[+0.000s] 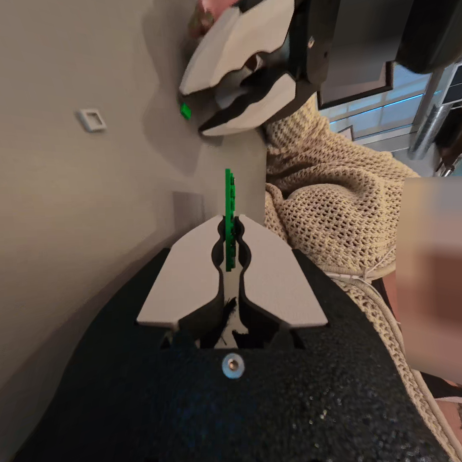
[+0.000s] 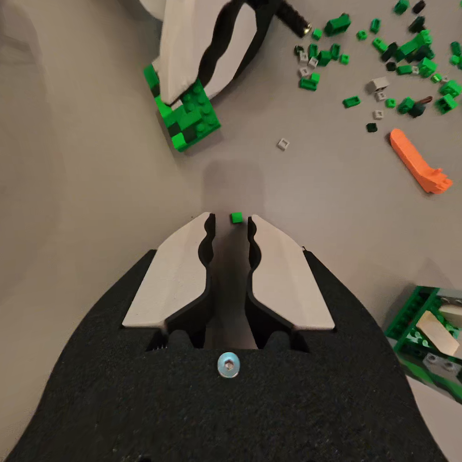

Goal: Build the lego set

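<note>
Grip status, left gripper [image 1: 231, 217]: jaws nearly closed, clamping a green plate assembly [image 1: 230, 220] edge-on between the fingertips. In the right wrist view the same assembly [image 2: 190, 117] shows its studded face, built from light and dark green tiles, held at the far left just above the grey table [image 2: 100, 175].

Right gripper [image 2: 231, 217]: jaws parted by a narrow gap, holding nothing. A small green brick [image 2: 236, 217] lies on the table in that gap at the fingertips, closer to the right finger; contact with either finger cannot be confirmed. The left wrist view shows this gripper [image 1: 200, 120] blurred, with the brick [image 1: 185, 110] at its tip.

Loose green, dark green and grey pieces [image 2: 400, 57] are scattered at the far right. A single grey tile [image 2: 283, 144] lies apart, between the pile and the assembly. An orange separator tool [image 2: 420, 165] lies at the right. A partly built green structure [image 2: 430, 337] sits at the near right.
</note>
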The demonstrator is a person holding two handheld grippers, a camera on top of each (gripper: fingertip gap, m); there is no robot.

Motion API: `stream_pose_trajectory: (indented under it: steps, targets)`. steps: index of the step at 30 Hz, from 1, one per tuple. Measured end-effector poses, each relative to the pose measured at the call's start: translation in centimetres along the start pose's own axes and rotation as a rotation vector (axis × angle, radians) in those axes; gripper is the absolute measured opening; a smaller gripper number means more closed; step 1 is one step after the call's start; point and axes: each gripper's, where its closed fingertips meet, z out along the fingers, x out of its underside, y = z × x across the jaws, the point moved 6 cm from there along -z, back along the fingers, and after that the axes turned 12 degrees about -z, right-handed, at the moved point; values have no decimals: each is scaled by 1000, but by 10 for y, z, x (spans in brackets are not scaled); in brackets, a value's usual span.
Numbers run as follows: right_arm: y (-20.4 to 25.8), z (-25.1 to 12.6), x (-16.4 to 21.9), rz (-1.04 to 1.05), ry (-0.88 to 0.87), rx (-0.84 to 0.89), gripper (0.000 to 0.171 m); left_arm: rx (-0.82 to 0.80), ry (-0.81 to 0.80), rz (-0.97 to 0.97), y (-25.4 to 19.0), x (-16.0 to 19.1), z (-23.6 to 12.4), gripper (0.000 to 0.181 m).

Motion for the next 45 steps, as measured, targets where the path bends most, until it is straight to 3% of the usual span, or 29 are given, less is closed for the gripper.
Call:
stream_pose_trajectory:
  steps: [11, 28, 34, 45]
  targets:
    - [-12, 6, -3, 3, 58, -190, 15, 155, 33, -93, 3, 1, -1, 6]
    - [-11, 4, -1, -14, 38, -152, 8, 175, 9, -95, 3, 1, -2, 6]
    - [-5, -7, -46, -154, -134, -93, 7, 188, 9, -99, 1, 2, 2, 6]
    - [13, 1, -70, -280, -14, -90, 7, 181, 64, -57, -2, 7, 6, 6]
